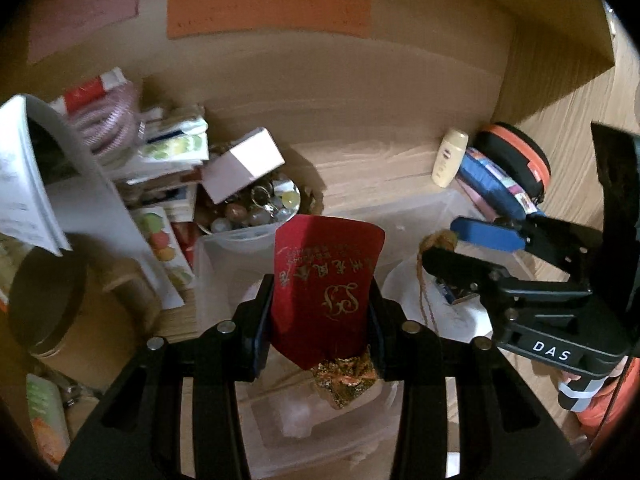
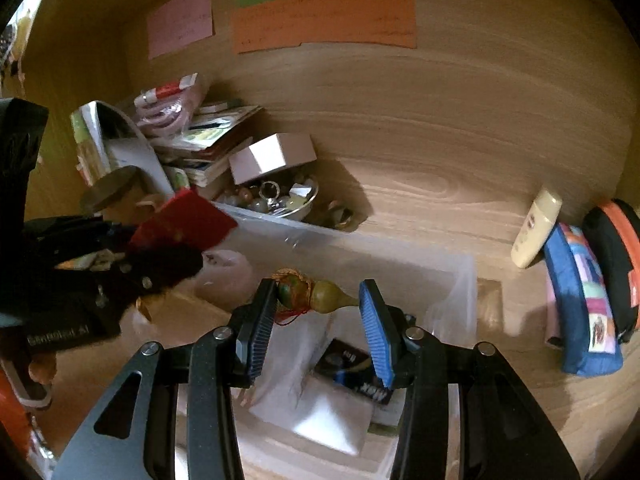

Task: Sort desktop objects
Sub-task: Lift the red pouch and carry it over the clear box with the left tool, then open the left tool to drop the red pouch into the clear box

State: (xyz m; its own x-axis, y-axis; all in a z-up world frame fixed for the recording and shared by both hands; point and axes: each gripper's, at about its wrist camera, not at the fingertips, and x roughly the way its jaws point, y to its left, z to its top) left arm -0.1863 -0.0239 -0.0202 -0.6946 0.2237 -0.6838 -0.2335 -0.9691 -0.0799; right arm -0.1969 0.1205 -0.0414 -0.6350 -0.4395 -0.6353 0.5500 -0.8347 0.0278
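The left gripper (image 1: 320, 308) has its fingers closed on a red envelope (image 1: 326, 280) with gold print, held upright between the pads, and a scrap of gold foil (image 1: 346, 378) pokes out just below the envelope's near end. It hangs over the left part of a clear plastic bin (image 1: 224, 248) that sits on the wooden desk (image 1: 380, 168). The right gripper (image 2: 318, 320) stands with its fingers wide apart and nothing between them; just beyond its tips, over the far part of the bin, lies a small gourd charm (image 2: 316, 294) with red thread, close to the left pad, though whether it touches cannot be told. Inside the bin, under the right gripper, lie white paper and a small dark packet (image 2: 352, 372). Left of the bin are a dish of beads (image 1: 256, 204), a pale box (image 1: 244, 164) and a heap of booklets; to the far right a cream bottle (image 2: 538, 228) leans by a blue pouch (image 2: 580, 312). The step in hand seems to be putting the envelope into the bin. Next, the left fingers should lower it clear of the right gripper and open; the right could then close on the charm.
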